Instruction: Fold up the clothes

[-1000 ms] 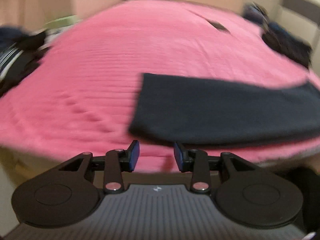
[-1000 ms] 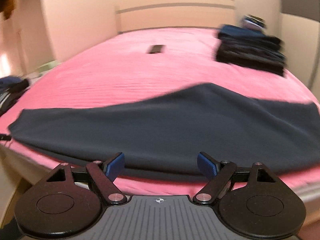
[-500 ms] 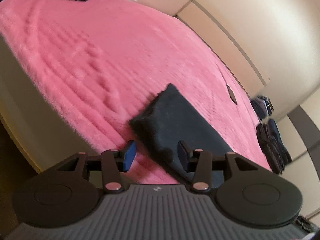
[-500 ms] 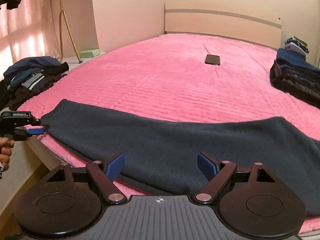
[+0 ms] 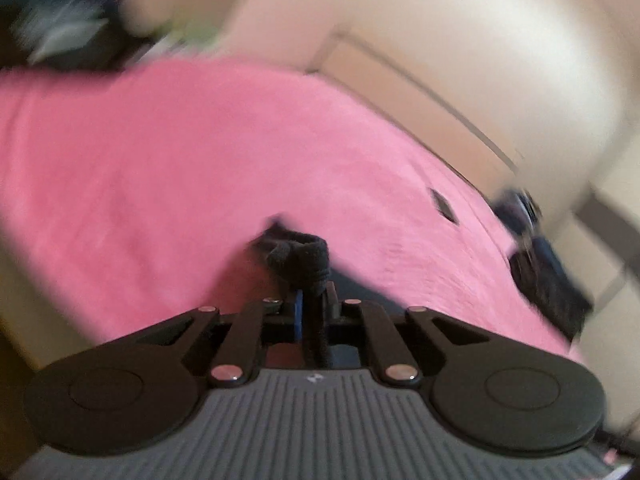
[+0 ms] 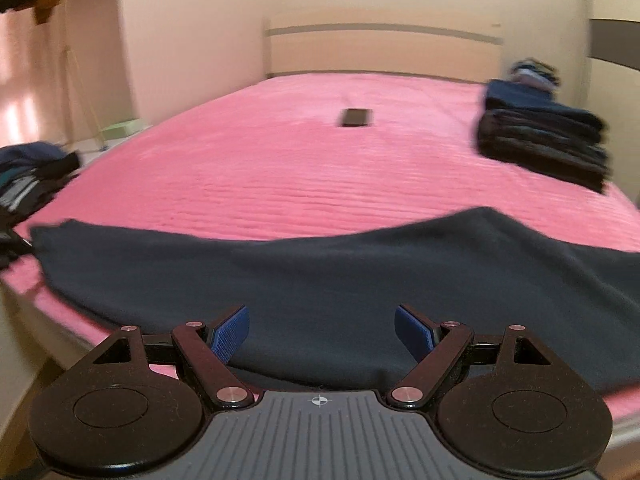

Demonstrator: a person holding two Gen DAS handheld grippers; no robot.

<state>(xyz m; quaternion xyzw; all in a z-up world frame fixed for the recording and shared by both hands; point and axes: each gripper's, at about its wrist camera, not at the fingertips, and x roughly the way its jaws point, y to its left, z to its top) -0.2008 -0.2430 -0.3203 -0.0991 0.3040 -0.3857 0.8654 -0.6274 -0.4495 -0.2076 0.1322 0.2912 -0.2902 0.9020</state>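
Pink bedspread (image 6: 280, 168) covers bed, headboard (image 6: 380, 52) at 12 o'clock. Dark garment (image 6: 360, 288) lies spread along near edge. Left hand-held gripper (image 5: 310, 308) clamped on bunched garment end, view blurred, probably corner. Right hand-held gripper (image 6: 320, 332) jaws wide apart, just above cloth. Folded stack (image 6: 540, 140) at 2 o'clock; phone-like slab (image 6: 355, 117) mid-bed.

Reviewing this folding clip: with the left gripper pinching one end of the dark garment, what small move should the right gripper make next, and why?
Probably ease the right gripper forward and close on the dark garment's near edge. Its jaws stand open just over that edge, gripping nothing, while the left gripper is shut on bunched fabric at the far end. Both ends held would let the garment be lifted and folded over the pink bedspread.
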